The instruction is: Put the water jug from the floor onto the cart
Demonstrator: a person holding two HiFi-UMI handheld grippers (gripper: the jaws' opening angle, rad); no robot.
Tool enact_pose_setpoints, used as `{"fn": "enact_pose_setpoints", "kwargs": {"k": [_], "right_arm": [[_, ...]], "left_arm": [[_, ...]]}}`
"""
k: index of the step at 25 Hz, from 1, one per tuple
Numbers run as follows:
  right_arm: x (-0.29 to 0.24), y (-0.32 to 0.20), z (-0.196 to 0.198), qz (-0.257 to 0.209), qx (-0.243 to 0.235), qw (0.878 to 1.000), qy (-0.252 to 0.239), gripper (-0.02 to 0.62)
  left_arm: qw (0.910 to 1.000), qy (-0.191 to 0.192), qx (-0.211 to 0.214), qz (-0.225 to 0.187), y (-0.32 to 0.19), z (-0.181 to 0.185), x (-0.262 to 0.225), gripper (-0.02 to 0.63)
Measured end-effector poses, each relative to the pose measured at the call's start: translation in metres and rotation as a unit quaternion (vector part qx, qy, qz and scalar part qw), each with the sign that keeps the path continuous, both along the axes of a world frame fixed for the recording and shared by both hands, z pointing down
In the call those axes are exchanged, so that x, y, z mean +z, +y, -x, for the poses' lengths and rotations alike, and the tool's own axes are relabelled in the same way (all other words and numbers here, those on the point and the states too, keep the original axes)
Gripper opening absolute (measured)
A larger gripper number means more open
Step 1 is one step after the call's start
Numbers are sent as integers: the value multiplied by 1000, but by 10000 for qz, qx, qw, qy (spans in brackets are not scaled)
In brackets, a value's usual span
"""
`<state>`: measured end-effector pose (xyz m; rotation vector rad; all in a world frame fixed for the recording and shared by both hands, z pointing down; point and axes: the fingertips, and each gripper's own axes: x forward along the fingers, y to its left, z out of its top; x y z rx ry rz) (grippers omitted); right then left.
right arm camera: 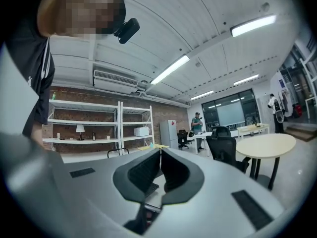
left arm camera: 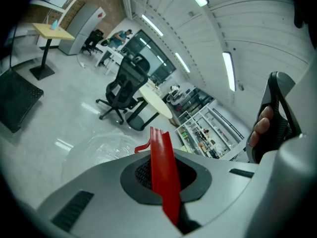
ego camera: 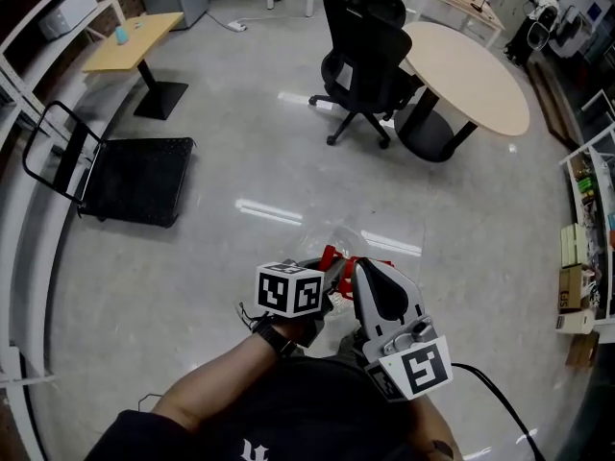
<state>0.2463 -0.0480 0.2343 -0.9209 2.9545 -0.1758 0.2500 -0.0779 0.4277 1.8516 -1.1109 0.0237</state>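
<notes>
We logged: left hand-held gripper (left arm camera: 166, 182) clamped on water jug's (left arm camera: 101, 150) red handle (left arm camera: 159, 148); right hand-held gripper (right arm camera: 159, 165) closed, empty; cart (ego camera: 135, 181) well apart on floor (ego camera: 288, 161).

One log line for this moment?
left tongs: clamped on red handle of clear plastic water jug | right tongs: closed | black platform cart: no jug yet
</notes>
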Motion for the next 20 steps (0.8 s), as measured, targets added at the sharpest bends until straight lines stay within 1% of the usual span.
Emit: {"fn": "enact_pose_setpoints", "kwargs": {"k": [4,8,10,15,20], "right_arm": [[-4,0,42,-84,-223,9997,-3,3],[1,-8,87,-66,-601,9981,65,3],[5,-13,117,-32,-862,9963,24,3],[5,-16,212,-72,-1594,9871,-98,3],[6,-30,326,-23,-2143,9767,-142,3]], "left_arm": [[9997,-27,-258,-17,2,44,-6,3],[9977,-75,-674,-17,1,99,-8,3],[9955,-109,-940,3,0,132,-6,3],[9868,-117,-1607,133,2,226,4,3],[9788,-84,-2023,298,-5,332,7,3]]}}
